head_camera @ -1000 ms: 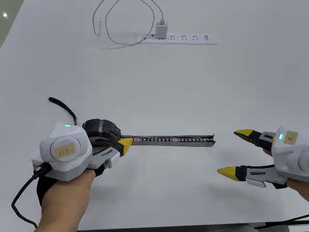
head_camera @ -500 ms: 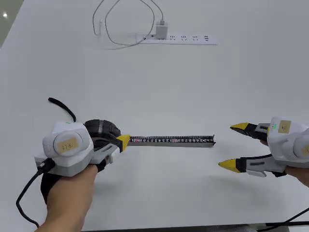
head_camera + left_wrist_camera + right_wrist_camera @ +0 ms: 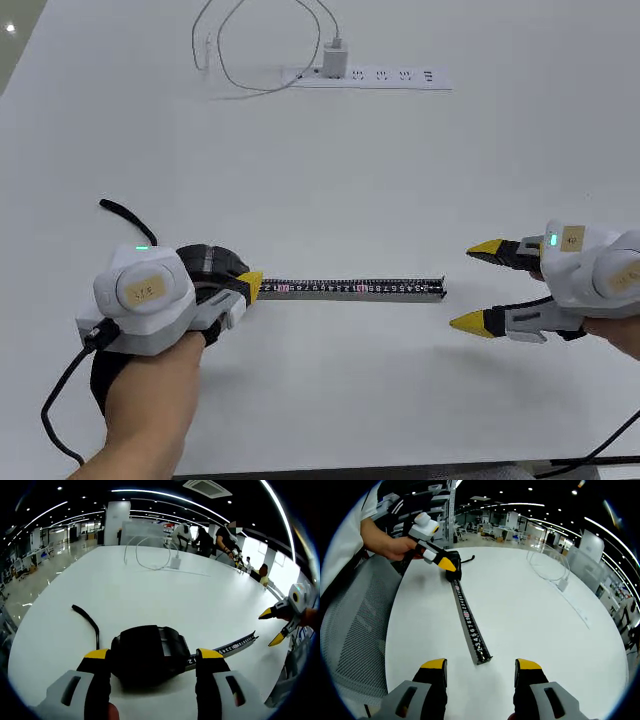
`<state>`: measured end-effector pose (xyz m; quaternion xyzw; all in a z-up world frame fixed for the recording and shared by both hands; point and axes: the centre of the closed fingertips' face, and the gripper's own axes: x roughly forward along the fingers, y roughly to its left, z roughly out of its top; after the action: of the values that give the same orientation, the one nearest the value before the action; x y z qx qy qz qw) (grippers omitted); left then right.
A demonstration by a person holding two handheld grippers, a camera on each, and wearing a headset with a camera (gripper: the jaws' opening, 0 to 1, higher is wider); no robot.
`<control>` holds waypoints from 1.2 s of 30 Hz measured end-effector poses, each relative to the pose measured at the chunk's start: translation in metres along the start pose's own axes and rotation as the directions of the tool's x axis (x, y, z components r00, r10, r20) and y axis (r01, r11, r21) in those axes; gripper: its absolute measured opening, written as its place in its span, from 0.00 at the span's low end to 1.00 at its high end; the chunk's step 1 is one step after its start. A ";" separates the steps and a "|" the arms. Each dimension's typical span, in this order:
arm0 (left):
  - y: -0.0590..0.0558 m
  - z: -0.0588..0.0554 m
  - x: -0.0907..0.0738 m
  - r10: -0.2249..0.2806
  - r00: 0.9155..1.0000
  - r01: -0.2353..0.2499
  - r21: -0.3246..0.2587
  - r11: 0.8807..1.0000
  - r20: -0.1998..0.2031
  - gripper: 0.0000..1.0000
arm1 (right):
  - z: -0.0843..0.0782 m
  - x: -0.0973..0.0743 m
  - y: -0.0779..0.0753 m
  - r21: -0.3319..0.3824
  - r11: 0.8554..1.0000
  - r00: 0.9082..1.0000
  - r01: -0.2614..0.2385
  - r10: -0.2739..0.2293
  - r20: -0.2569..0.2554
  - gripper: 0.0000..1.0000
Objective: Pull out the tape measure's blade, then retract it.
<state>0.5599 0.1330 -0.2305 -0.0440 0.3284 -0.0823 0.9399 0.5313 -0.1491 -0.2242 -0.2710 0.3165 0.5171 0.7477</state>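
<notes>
On white table (image 3: 400, 180), head view: tape measure (image 3: 215, 268) case clamped in left gripper (image 3: 238, 288); blade (image 3: 350, 289) lies out flat toward right gripper (image 3: 463, 288), jaws apart, just short of the end hook (image 3: 441, 289). Left gripper view: jaws press the case sides; looks rigid, probably hefty, good purchase. Right gripper view: blade thin, likely springy and slippery; take it at the end hook. Table smooth; open office (image 3: 520, 515) beyond.

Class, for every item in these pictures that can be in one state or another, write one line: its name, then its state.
Left gripper, shut on the black round tape measure case.
Dark numbered metal blade, pulled out, lying flat on the white table.
Right gripper, open, not touching the blade.
White charger, plugged into the white power strip.
</notes>
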 end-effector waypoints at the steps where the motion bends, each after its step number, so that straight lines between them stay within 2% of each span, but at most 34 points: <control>1: 0.000 0.000 0.000 0.002 1.000 -0.002 0.000 1.000 -0.001 0.65 | 0.000 0.001 -0.001 -0.003 1.000 1.000 -0.005 0.005 -0.003 0.50; 9: 0.003 0.000 0.001 0.016 1.000 -0.016 -0.010 1.000 -0.001 0.60 | 0.000 0.008 -0.002 -0.031 0.998 0.999 -0.049 0.049 -0.024 0.47; 17: 0.004 -0.001 0.002 0.018 1.000 -0.017 -0.010 1.000 0.002 0.60 | 0.001 0.017 0.001 -0.083 0.991 0.993 -0.103 0.097 -0.073 0.43; 22: 0.004 -0.001 0.002 0.015 1.000 -0.014 -0.008 1.000 0.007 0.60 | -0.003 0.022 -0.001 -0.104 0.986 0.987 -0.130 0.119 -0.105 0.38; 28: 0.004 0.000 0.002 0.013 1.000 -0.013 -0.009 1.000 0.005 0.60 | -0.008 0.029 0.004 -0.122 0.977 0.975 -0.178 0.158 -0.159 0.33; 36: 0.004 -0.001 0.002 0.011 1.000 -0.011 -0.014 1.000 0.004 0.60 | -0.012 0.036 0.003 -0.139 0.968 0.963 -0.210 0.180 -0.201 0.24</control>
<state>0.5613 0.1362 -0.2327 -0.0491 0.3272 -0.0747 0.9407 0.5354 -0.1352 -0.2600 -0.3447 0.3682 0.5843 0.6357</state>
